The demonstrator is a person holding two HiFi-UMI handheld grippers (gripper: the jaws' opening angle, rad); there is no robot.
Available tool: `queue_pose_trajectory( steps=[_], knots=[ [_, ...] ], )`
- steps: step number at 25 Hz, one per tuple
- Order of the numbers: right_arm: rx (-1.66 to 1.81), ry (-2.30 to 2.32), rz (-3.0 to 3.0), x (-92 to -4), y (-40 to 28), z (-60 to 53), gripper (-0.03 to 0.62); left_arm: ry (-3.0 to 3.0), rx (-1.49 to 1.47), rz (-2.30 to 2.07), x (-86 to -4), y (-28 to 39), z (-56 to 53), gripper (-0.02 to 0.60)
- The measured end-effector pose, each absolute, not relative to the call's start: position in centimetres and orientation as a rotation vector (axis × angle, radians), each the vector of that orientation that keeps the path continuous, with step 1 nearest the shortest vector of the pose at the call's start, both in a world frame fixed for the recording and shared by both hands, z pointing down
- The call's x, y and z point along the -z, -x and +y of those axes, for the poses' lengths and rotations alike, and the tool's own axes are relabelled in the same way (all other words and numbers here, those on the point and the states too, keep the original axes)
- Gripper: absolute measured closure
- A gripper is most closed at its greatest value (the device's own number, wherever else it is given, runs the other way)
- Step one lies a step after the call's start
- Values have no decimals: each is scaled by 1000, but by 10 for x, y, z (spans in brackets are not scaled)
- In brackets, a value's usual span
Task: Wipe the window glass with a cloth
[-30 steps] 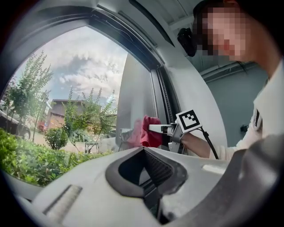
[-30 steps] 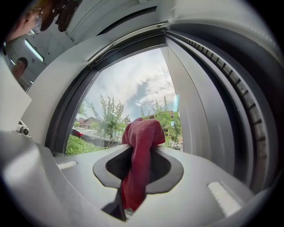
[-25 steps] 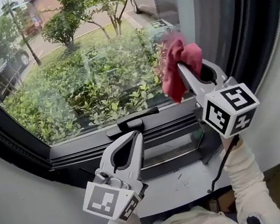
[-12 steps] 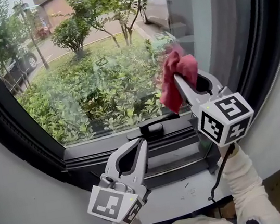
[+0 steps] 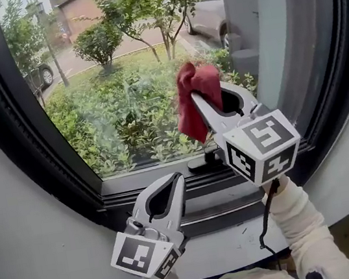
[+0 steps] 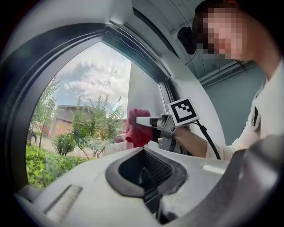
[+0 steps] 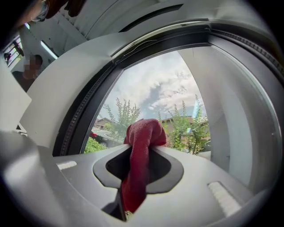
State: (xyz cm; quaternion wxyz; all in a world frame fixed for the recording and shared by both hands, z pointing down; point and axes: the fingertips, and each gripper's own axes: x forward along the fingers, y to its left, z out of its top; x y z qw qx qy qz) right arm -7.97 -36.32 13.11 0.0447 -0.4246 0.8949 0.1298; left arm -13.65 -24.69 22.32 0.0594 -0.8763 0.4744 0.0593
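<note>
Red cloth (image 5: 189,110) bunched, tail hanging; right gripper (image 5: 199,93) clamped on it, up near window glass (image 5: 121,91). Left gripper (image 5: 176,180) jaws together, empty, below.

cloth (image 5: 190,112) in right tongs (image 5: 197,94), at window glass (image 5: 121,91) | left tongs (image 5: 175,179) below-left, over sill (image 5: 232,233)

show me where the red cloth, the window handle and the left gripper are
red cloth (image 5: 189,107): head view, on its hanging fold.
window handle (image 5: 202,162): head view, on its dark grip.
left gripper (image 5: 178,177): head view, at the closed tips.
</note>
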Motion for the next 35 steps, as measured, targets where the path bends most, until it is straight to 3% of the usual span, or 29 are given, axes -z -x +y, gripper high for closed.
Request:
queue_pose_trajectory(
  steps=[18, 35],
  knots=[
    [-466, 1371, 2731, -171, 99, -359, 491, 2684, -171, 1477, -242, 149, -241, 581],
    [-481, 1587, 2576, -162, -48, -389, 488, 2745, -161, 1331, -238, 52, -273, 581]
  ],
)
